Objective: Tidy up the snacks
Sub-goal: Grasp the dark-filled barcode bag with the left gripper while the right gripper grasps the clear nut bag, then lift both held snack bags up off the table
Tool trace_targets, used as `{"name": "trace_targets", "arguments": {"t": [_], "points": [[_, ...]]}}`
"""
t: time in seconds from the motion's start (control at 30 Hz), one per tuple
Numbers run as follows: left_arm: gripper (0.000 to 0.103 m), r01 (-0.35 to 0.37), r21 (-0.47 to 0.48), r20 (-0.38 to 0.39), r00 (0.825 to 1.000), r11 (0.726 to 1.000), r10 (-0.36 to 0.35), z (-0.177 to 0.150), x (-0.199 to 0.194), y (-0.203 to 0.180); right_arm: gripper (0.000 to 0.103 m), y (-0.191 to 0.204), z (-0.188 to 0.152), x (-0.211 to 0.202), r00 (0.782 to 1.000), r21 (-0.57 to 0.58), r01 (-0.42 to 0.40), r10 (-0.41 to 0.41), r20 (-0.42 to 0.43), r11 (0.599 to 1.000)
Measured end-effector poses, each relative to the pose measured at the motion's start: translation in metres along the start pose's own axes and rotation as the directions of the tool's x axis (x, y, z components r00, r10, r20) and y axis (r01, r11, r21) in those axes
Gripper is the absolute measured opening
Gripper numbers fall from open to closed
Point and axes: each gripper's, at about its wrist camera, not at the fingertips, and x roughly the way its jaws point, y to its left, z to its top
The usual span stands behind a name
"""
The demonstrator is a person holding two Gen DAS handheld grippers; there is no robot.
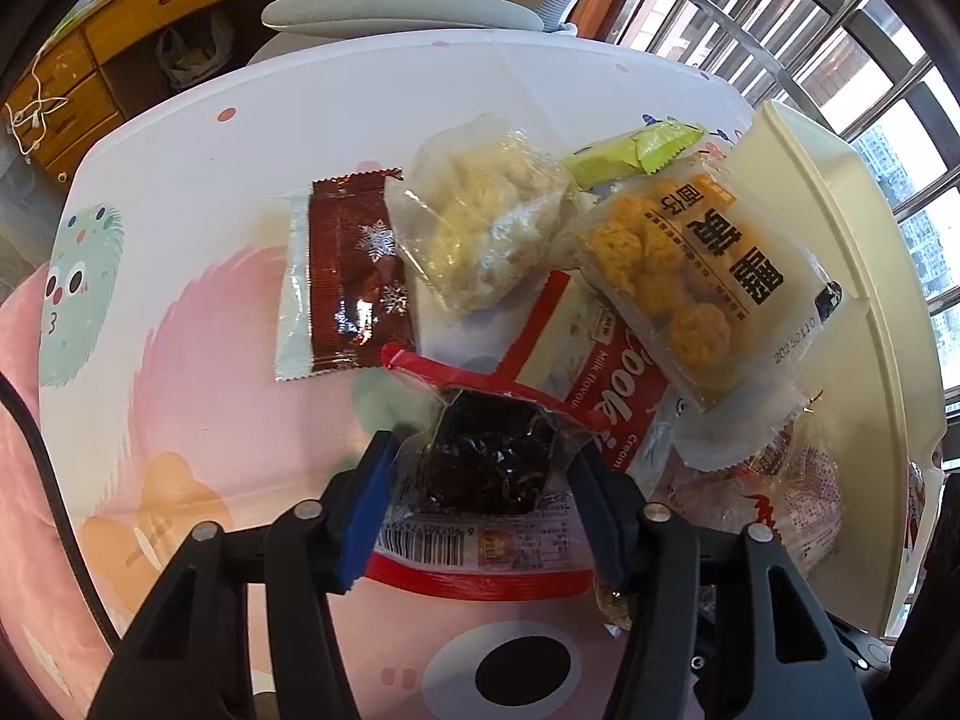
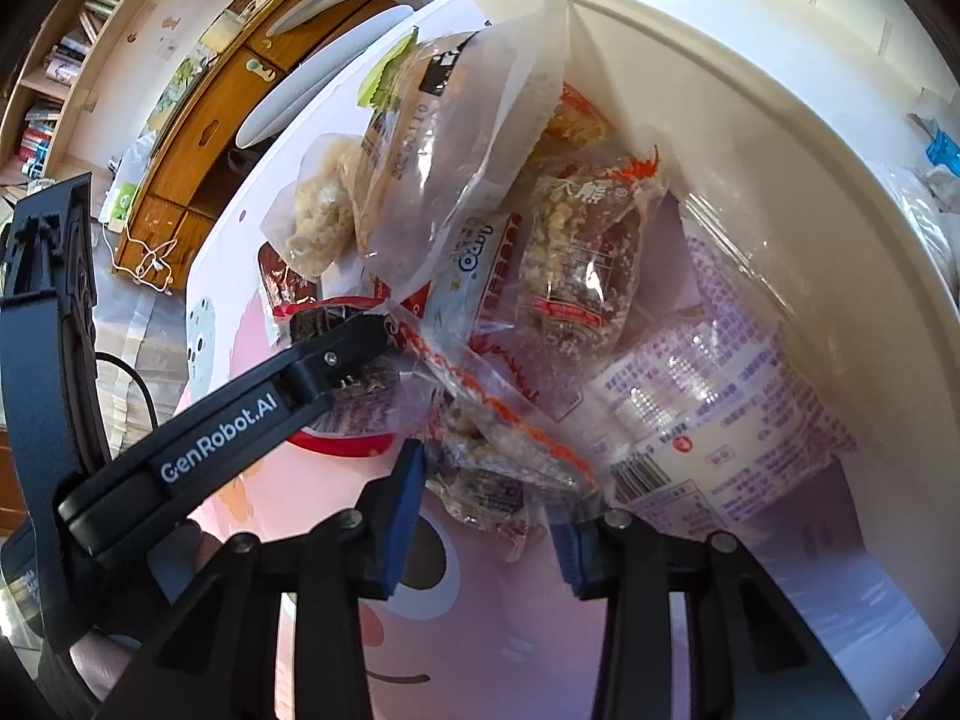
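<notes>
My left gripper (image 1: 480,474) is shut on a clear packet with a red seam holding a dark block, the dark snack packet (image 1: 489,462); the left gripper's finger also shows in the right wrist view (image 2: 336,354). Behind it lie a brown snowflake sachet (image 1: 354,276), a pale clumpy snack bag (image 1: 486,222), a bag of yellow balls (image 1: 678,276), a red-and-white cookie pack (image 1: 576,354) and a green wrapper (image 1: 636,153). My right gripper (image 2: 486,480) has its jaws around a clear nutty snack packet (image 2: 486,468) with an orange seam, beside the cream bin (image 2: 780,138).
The cream bin's rim (image 1: 840,252) stands at the table's right edge, with a purple-printed bag (image 2: 720,396) and other packets against it. The tablecloth (image 1: 210,420) has pink cartoon prints. A grey chair (image 1: 402,18) and wooden drawers (image 1: 120,42) stand beyond the table.
</notes>
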Motion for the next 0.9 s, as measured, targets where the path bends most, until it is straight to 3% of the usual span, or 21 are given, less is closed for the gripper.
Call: {"name": "trace_targets", "arguments": {"t": [0.1,0.57,0.9], "points": [[0.049,-0.002,0.002,0.011,1.000,1.000,0.002,-0.002,-0.002,0.003,0.039,0.001,0.000,0.000,1.000,-0.008,0.004,-0.004,-0.005,1.000],[0.048,-0.039,0.017,0.029,0.999,0.999,0.039,-0.020,-0.025,0.012,0.038,-0.004,-0.010,-0.006,0.999,0.022,0.012,-0.011,-0.035,1.000],[0.048,-0.050,-0.020,0.017,0.999,0.999,0.050,-0.060,-0.060,0.020,0.038,-0.002,-0.034,-0.024,1.000,0.022,0.001,-0.001,-0.017,1.000]]}}
